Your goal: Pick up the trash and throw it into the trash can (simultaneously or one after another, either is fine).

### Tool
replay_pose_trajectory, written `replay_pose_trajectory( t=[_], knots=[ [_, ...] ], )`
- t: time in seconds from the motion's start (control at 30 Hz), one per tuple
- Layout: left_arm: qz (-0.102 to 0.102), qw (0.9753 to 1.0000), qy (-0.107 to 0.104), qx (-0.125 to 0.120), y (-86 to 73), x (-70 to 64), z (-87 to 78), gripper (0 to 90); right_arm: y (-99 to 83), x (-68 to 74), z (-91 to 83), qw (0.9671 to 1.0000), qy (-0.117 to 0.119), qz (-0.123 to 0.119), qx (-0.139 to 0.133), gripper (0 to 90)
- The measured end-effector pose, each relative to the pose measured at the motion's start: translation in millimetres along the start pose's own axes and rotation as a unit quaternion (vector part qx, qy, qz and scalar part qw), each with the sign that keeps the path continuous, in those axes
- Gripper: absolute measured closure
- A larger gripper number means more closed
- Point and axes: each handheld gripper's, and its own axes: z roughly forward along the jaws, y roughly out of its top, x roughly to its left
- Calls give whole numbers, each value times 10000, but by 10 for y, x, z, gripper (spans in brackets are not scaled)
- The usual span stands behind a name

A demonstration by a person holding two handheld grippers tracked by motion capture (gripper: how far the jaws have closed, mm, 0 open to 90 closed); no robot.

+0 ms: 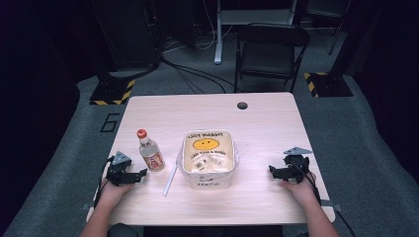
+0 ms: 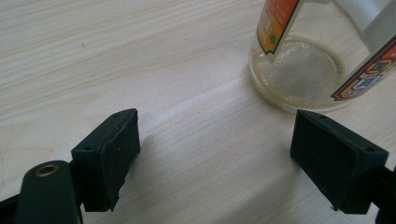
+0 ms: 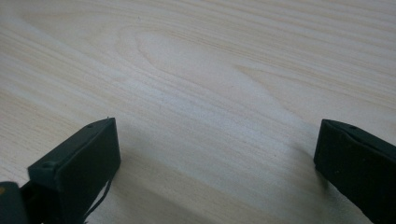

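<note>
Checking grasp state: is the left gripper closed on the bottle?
No: in the left gripper view its fingers stand wide apart on bare table, with the bottle ahead of them, untouched.

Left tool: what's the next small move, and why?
Probably ease the left tool forward and slightly right toward the clear glass bottle with the red cap. Its jaws stand wide open, the bottle's base sits just ahead, off to the right jaw's side, untouched.

Bottle in the left gripper view is cut off at the top edge, so just the base and label bottoms show. In the high view the print on the bag and bottle label is too small to read, tbh.
</note>
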Motion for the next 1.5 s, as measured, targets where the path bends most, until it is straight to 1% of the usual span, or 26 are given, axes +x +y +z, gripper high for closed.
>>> replay_pose_trajectory(
  t=[0.33, 0.53, 0.57, 0.67, 0.73, 0.83, 0.93, 1.07, 1.1, 1.13, 1.2, 1.27, 1.4, 1.5],
  knots=[
    [-39, 10000, -3, -5, -1, 1, -2, 165, -1, 4, -1, 10000, -11, 15, 1, 0],
    [-61, 10000, 7, 2, 1, 5, -15, 191, -1, 6, -2, 10000, -15, 19, 1, 0],
    [-33, 10000, 9, 30, 4, 13, -24, 202, -2, 5, -1, 10000, -16, 16, -2, 0],
    [-126, 9999, 3, 69, 7, 11, -45, 237, -2, 6, -2, 10000, -21, 15, -5, 0],
    [-141, 9998, 12, 129, 14, 16, -62, 258, -2, 6, -1, 10000, -19, 17, -4, 0],
    [-268, 9994, -18, 208, 26, 26, -85, 282, -1, 5, 0, 10000, -11, 14, -7, 0],
    [-318, 9993, -25, 171, 32, 33, -106, 294, -1, 5, 0, 10000, -10, 15, -5, 0],
    [-316, 9994, -17, 149, 49, 27, -144, 303, -1, 7, -1, 10000, -12, 23, -3, 0],
    [-280, 9994, -45, 184, 56, 30, -158, 307, -1, 5, 0, 10000, -12, 13, -6, 0],
    [-289, 9995, -4, 156, 62, 21, -164, 309, -1, 5, 0, 10000, -11, 16, -5, 0],
    [-293, 9994, -14, 158, 76, 11, -181, 317, -1, 4, 0, 10000, -10, 8, -8, 0],
    [-296, 9993, -63, 197, 91, 7, -197, 337, -1, 4, 0, 10000, -12, 11, -8, 0],
    [-356, 9991, -126, 200, 120, -4, -214, 359, -1, 4, 0, 10000, -11, 11, -8, 0],
    [-338, 9990, -150, 241, 141, -13, -234, 368, -1, 6, -1, 10000, -12, 19, -5, 0]
  ],
)
